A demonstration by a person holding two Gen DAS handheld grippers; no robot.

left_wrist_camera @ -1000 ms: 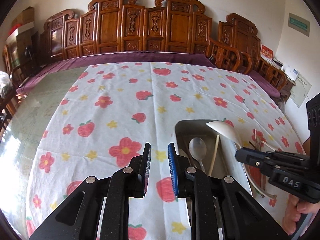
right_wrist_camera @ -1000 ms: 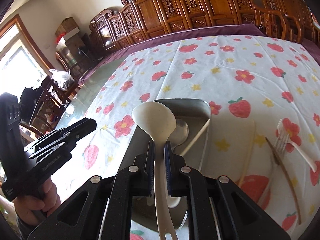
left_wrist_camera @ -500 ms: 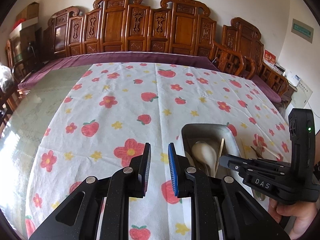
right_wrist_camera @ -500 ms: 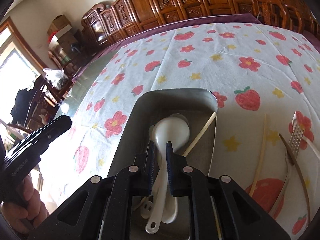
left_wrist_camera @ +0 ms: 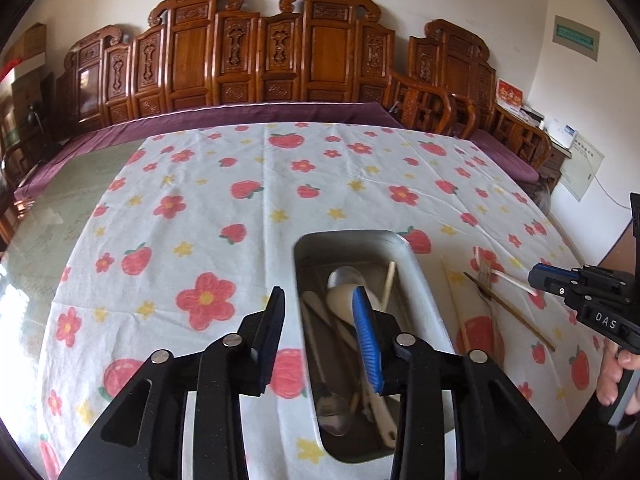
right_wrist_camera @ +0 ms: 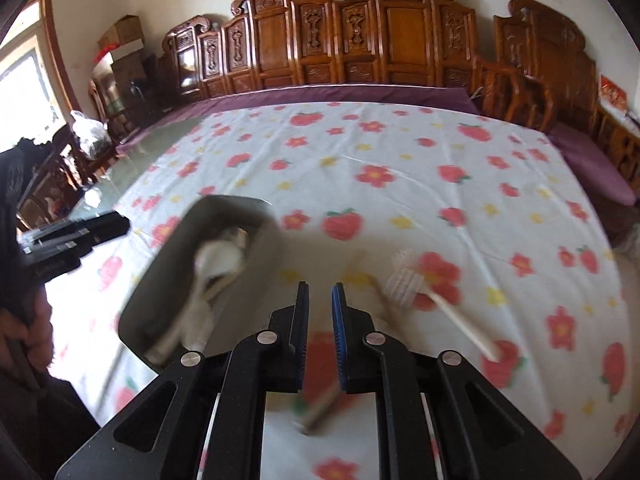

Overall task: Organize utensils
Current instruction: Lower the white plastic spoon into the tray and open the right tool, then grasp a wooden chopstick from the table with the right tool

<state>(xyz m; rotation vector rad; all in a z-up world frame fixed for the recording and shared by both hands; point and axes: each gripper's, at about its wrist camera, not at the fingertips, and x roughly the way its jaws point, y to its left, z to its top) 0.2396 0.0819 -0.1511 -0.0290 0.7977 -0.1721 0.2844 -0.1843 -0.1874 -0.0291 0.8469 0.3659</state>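
A metal tray (left_wrist_camera: 348, 236) lies on the strawberry-print cloth and holds a white spoon (left_wrist_camera: 340, 296), a metal spoon (left_wrist_camera: 346, 274) and a pale chopstick (left_wrist_camera: 388, 284). My left gripper (left_wrist_camera: 318, 300) hovers over the tray's left rim; its jaws are opening with nothing between the pads. My right gripper (right_wrist_camera: 320, 292) stands open by a narrow gap, empty, over the cloth just right of the tray (right_wrist_camera: 224, 208). A white fork (right_wrist_camera: 404, 280) lies just right of its fingertips. Both the fork (left_wrist_camera: 486, 266) and a brown chopstick (left_wrist_camera: 512, 316) lie right of the tray in the left wrist view.
Carved wooden chairs (left_wrist_camera: 272, 52) line the far side, behind a purple cloth edge (left_wrist_camera: 256, 116). Bare glass tabletop (left_wrist_camera: 44, 216) shows at the left. A hand (left_wrist_camera: 612, 376) holds the right gripper's handle at the right edge. The right wrist view is blurred.
The right gripper left the white spoon in the tray and swung right, over the cloth by the fork. The left gripper's jaws widened and it shifted right, over the tray's rim.
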